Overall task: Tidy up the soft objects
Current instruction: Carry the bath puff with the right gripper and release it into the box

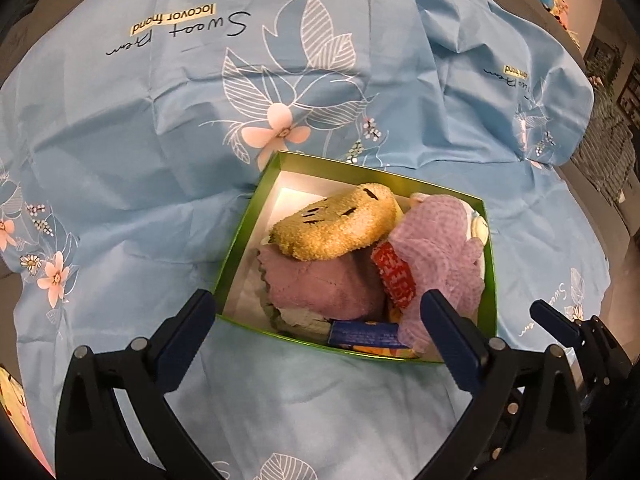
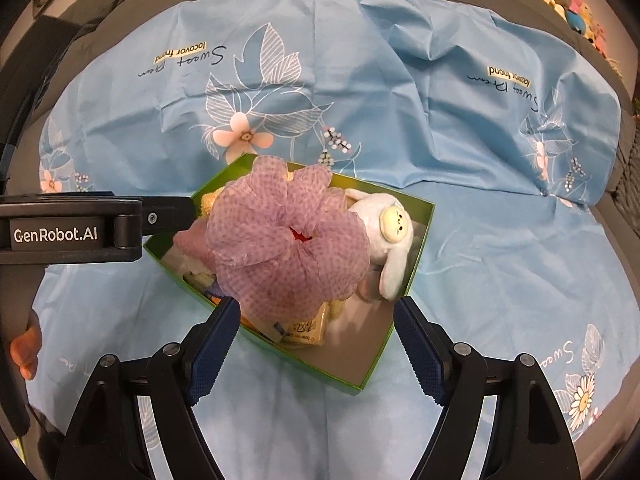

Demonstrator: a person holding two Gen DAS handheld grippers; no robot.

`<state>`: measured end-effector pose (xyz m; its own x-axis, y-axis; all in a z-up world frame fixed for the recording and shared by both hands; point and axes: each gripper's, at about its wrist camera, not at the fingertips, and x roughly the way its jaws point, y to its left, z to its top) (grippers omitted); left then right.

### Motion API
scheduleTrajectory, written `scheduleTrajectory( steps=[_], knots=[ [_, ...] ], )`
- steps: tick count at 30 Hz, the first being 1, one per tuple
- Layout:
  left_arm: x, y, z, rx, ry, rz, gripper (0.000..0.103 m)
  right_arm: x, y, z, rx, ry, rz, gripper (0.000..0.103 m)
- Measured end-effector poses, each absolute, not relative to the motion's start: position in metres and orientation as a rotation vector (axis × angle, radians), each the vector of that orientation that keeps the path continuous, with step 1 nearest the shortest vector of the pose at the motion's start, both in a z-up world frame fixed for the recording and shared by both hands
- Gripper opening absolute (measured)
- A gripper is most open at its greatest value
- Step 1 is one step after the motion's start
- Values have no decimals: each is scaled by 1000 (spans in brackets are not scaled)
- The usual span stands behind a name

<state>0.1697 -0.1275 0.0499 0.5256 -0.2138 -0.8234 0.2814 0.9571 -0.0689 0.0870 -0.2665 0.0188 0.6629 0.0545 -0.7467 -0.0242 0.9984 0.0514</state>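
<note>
A green box [image 1: 250,232] sits on a light blue flowered cloth [image 1: 120,168]. Inside lie a tan round plush with dark marks [image 1: 332,228], a mauve soft piece [image 1: 320,284] under it, and a lilac mesh puff [image 1: 436,248] with a red tag [image 1: 394,276]. My left gripper [image 1: 317,297] is open at the box's near rim and holds nothing. In the right wrist view the lilac puff [image 2: 288,240] lies on top in the box [image 2: 418,252], beside a white plush lamb [image 2: 384,232]. My right gripper [image 2: 316,304] stands open just above the near rim, empty.
A printed packet [image 2: 304,330] lies at the box's near side. One finger of the left gripper [image 2: 172,212] reaches the box's left corner. A person's fingers [image 2: 24,344] show at the left edge. Several plush toys [image 2: 576,4] are piled at the far right.
</note>
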Motion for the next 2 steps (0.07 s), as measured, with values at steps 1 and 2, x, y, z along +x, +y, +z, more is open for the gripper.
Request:
scheduleTrajectory(
  steps=[1, 2],
  knots=[
    [170, -127, 50, 76, 973, -295, 102, 87, -266, 19, 40, 845, 44, 80],
    [170, -127, 50, 79, 974, -292, 102, 87, -266, 19, 41, 844, 43, 80]
  ],
)
